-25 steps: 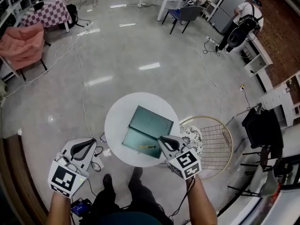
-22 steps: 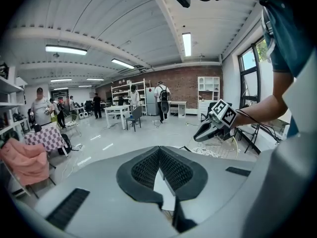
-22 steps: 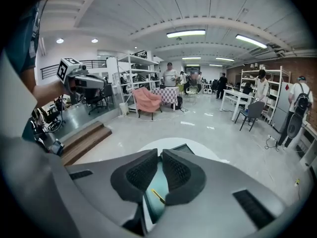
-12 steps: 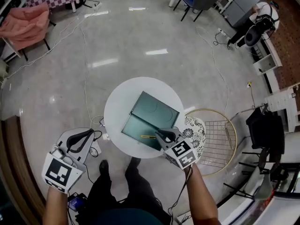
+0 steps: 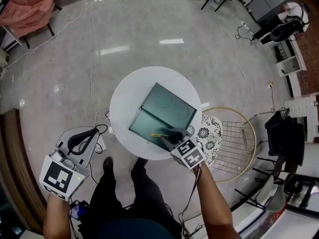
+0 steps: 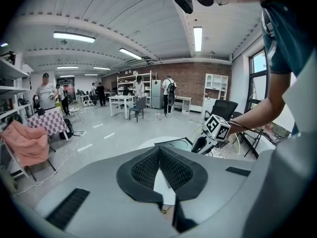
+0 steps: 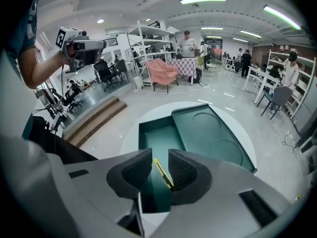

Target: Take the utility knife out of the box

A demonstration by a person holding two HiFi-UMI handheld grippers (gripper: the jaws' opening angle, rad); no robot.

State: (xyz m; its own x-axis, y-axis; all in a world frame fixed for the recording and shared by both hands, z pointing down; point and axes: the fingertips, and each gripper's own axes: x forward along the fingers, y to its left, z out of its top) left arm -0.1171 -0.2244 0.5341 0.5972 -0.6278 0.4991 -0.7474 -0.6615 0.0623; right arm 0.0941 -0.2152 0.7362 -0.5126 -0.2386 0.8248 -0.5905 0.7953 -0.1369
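An open dark-green box (image 5: pixel 168 109) lies on the round white table (image 5: pixel 127 91), its lid folded back flat. A yellow utility knife (image 5: pixel 159 135) rests in the near half of the box. My right gripper (image 5: pixel 171 135) is over the box's near right corner, open, with its tips just right of the knife. In the right gripper view the knife (image 7: pixel 166 177) shows in the gap between the jaws of the right gripper (image 7: pixel 159 156), down on the floor of the box (image 7: pixel 208 130). My left gripper (image 5: pixel 82 140) stays off the table at lower left, shut and holding nothing (image 6: pixel 159 151).
A round wire rack (image 5: pixel 234 143) with a patterned cushion (image 5: pixel 207 138) stands right of the table. Cables (image 5: pixel 92 73) run over the glossy floor on the left. A pink chair (image 5: pixel 27 6) is far left. Several people stand at the back of the room.
My right gripper has moved forward over the near part of the box, closing in on the knife. The left gripper has stayed low at the left, and the head view has drifted.
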